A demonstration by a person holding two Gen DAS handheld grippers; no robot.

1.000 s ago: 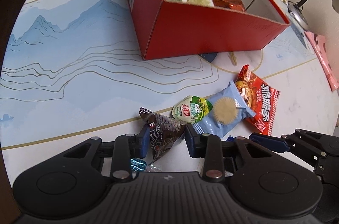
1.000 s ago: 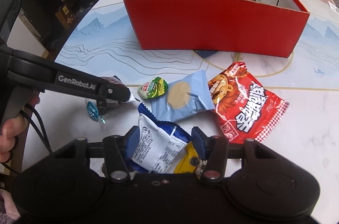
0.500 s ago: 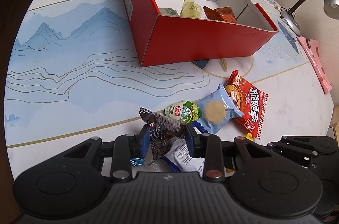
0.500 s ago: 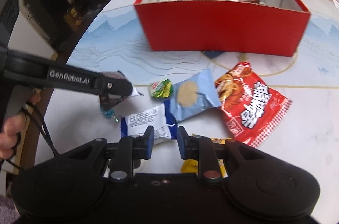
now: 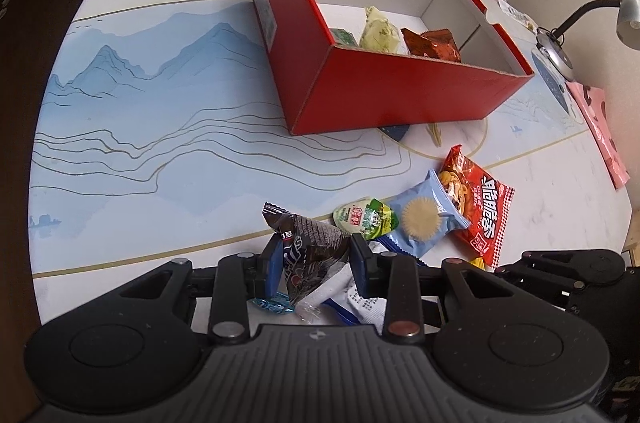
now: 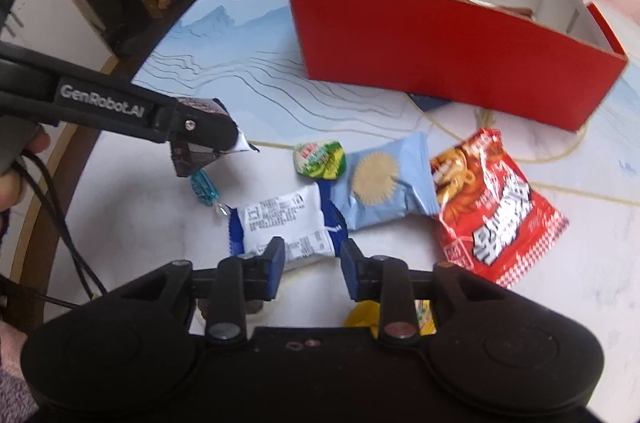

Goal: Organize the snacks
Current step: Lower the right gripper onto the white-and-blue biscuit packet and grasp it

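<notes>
Left side: a hand (image 6: 16,167) grips the handle of the left gripper (image 5: 314,255). Fingers clamped on a dark brown, glossy, triangular snack packet (image 5: 304,227), pinched at both flanks, one sealed corner sticking up. A small teal twist-wrapped candy (image 6: 204,187) lies on the table just under it.

Centre: the white oval table with a blue mountain print (image 5: 160,103) carries a loose row of snacks. A white-and-blue plastic packet (image 6: 284,223) lies flat, printed side up. Beside it sit a small round jelly cup with a green lid (image 6: 320,159), then a pale blue biscuit pouch (image 6: 384,187) touching the white packet's end.

Right gripper (image 6: 312,263): fingers drawn in to their narrowest stance, nothing clamped. The white packet's near edge lies at the tips. A yellow wrapper (image 6: 360,319) shows partly beneath the gripper body.

Right side: a red crinkled noodle-snack bag (image 6: 496,207), its edge under the blue pouch. Beyond the row, an open red cardboard box with a white interior (image 5: 400,91) holds a pale green packet (image 5: 380,31) and an orange-brown one (image 5: 432,43).
</notes>
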